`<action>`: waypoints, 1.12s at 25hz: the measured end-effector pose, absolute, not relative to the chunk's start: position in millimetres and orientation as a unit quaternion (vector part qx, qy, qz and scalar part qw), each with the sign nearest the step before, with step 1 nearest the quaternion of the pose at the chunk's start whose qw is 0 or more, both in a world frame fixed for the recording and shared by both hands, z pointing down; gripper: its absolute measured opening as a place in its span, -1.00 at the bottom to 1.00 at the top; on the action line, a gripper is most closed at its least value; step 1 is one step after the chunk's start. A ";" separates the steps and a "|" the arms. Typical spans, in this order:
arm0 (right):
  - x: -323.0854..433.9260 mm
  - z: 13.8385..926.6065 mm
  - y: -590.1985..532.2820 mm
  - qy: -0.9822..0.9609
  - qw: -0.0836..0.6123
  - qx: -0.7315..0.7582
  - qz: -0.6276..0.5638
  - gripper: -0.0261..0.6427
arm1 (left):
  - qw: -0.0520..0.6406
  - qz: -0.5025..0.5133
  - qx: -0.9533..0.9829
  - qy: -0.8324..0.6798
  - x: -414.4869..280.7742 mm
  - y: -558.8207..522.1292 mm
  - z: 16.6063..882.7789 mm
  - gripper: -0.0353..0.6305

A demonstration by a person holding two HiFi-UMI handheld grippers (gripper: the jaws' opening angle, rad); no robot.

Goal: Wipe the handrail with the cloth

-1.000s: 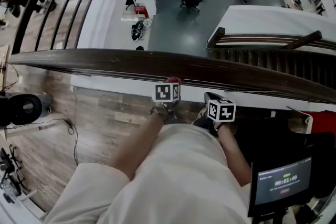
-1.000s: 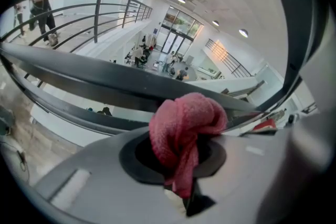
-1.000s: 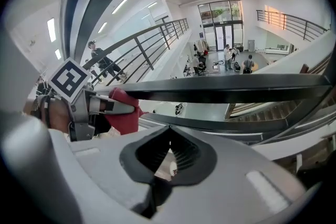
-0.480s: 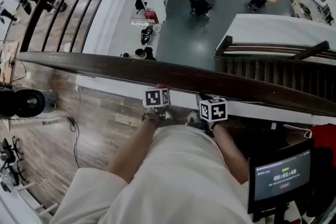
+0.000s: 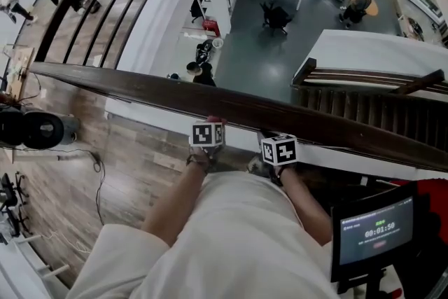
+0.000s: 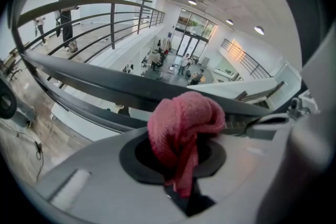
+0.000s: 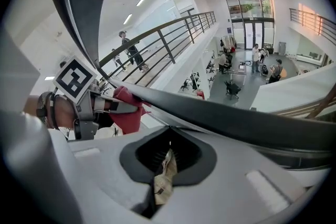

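The dark brown wooden handrail (image 5: 140, 89) crossed the head view from middle left to lower right. The bunched pinkish-red terry cloth (image 6: 184, 123) sat against its near edge around the centre of the frame, pinched tight in my left gripper (image 6: 181, 181). My right gripper (image 7: 166, 160), just right of it and close under the rail, had its jaws drawn together on a small crumpled beige scrap (image 7: 161, 178) I couldn't identify. I judged the wipe far from finished: nothing on the wood showed which stretch was done, and long lengths ran off either side of the cloth.
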State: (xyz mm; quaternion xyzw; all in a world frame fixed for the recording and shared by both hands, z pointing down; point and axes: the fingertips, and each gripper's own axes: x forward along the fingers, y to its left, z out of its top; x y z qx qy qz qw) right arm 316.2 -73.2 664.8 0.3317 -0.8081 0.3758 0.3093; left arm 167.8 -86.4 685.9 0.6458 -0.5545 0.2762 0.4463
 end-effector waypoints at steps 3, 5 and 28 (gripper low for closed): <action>313.5 670.7 -74.7 -0.799 0.323 0.342 0.375 -0.91 | 0.445 0.275 0.652 -0.549 161.1 -87.8 685.6 -0.64; 308.8 672.3 -75.3 -0.796 0.327 0.345 0.375 -0.91 | 0.445 0.274 0.655 -0.545 155.9 -88.0 686.0 -0.64; 232.9 664.9 -53.5 -0.767 0.315 0.413 0.378 -0.91 | 0.451 0.254 0.697 -0.496 89.6 -102.3 683.4 -0.64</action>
